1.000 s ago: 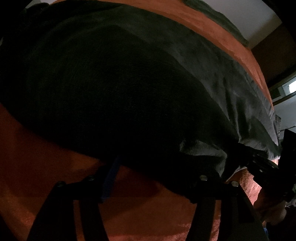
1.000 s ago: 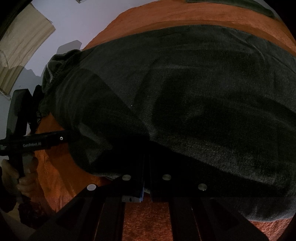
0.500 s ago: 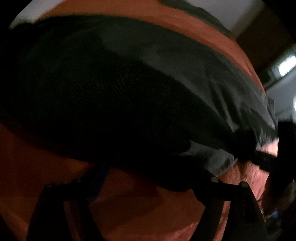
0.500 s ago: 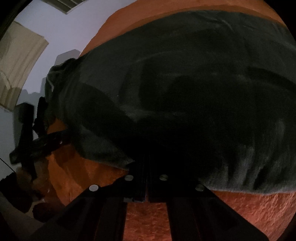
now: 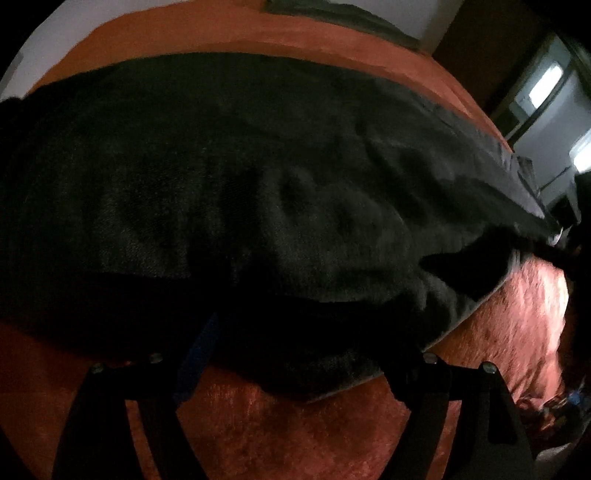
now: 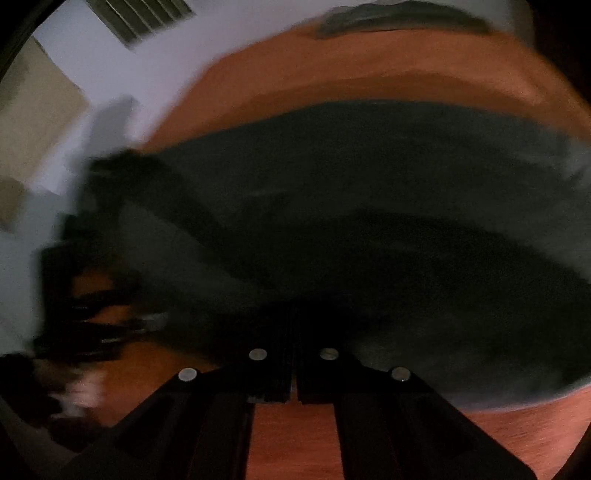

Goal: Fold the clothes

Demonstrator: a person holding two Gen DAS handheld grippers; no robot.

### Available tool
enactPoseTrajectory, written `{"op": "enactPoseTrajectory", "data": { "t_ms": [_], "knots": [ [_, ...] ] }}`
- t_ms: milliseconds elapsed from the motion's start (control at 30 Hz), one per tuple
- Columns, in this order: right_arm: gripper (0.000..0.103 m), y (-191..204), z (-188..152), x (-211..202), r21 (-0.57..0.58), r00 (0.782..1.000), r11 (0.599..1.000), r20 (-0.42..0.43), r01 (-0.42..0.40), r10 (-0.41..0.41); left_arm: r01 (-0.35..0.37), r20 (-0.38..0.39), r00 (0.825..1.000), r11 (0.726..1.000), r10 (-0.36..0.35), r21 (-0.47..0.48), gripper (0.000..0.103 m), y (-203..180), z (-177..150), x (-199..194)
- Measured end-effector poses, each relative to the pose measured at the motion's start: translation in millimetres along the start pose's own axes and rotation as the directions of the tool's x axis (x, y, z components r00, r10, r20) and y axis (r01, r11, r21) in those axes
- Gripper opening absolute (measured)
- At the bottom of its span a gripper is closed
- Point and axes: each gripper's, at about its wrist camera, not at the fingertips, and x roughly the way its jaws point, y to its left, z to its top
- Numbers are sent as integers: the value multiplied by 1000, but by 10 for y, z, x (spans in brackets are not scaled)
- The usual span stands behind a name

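Observation:
A dark grey garment [image 5: 258, 192] lies spread across an orange bedspread [image 5: 288, 424]. In the left wrist view my left gripper [image 5: 295, 354] is open, its fingers wide apart, with the garment's near edge draped between and over the tips. In the right wrist view my right gripper [image 6: 293, 332] is shut on the garment's near edge [image 6: 332, 240], and the cloth stretches away from it. The right wrist view is blurred by motion. The left gripper shows as a dark blur at the left in the right wrist view [image 6: 85, 314].
The orange bedspread [image 6: 369, 66] reaches to a white wall [image 6: 110, 62] with a vent. Another grey cloth [image 5: 351, 18] lies at the bed's far edge. A doorway with bright light [image 5: 546, 88] is at the right.
Both grippers have risen and moved forward, carrying the garment's near edge toward its far side. More bedspread shows beyond the garment. The right view has become blurred.

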Motion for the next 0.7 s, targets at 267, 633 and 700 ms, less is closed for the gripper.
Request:
{"op": "enactPoseTrajectory", "data": {
  "t_ms": [267,633,700],
  "knots": [
    [0,-1125,-303,-476,113,978,971,-11,209,-209,-7,17,1000,1000,6,17,82,100,-43,-63],
    [0,-2617,-349,-1153,485,917,793,-54,369,-394,-8,21,1000,1000,8,27,83,301,46,-184],
    [0,-2441,-196,-1220,460,908,803,-19,380,-419,-6,20,1000,1000,5,28,83,317,34,-188]
  ]
}}
